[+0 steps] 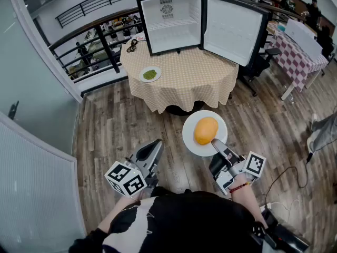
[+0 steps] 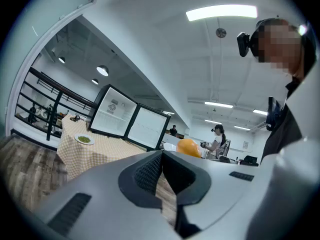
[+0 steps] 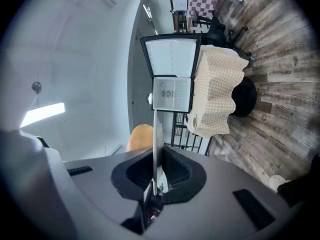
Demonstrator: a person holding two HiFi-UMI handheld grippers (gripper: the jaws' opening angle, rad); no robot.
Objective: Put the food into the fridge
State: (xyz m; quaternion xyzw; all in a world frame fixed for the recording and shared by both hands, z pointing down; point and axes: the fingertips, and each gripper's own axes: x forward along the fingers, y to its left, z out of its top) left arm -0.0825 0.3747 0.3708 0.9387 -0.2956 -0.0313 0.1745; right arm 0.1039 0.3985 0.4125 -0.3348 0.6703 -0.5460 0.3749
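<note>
A small black fridge (image 1: 172, 22) stands open on the round checked table (image 1: 184, 83), its door (image 1: 233, 30) swung to the right and its white inside bare. A small plate of green food (image 1: 150, 74) lies on the table's left side. My right gripper (image 1: 216, 143) is shut on the near rim of a white plate (image 1: 192, 144) that carries an orange rounded food (image 1: 205, 130), held over the wooden floor in front of the table. The right gripper view shows that plate (image 3: 156, 134) edge-on between the pads. My left gripper (image 1: 156, 146) hangs shut and empty to the left.
A black railing (image 1: 89, 41) runs behind the table on the left, with a grey wall panel (image 1: 31, 183) near left. A black cable bundle (image 1: 131, 45) lies beside the fridge. A chair (image 1: 260, 62) and a red-checked table (image 1: 297, 51) stand at the right. A cable (image 1: 287, 175) trails on the floor.
</note>
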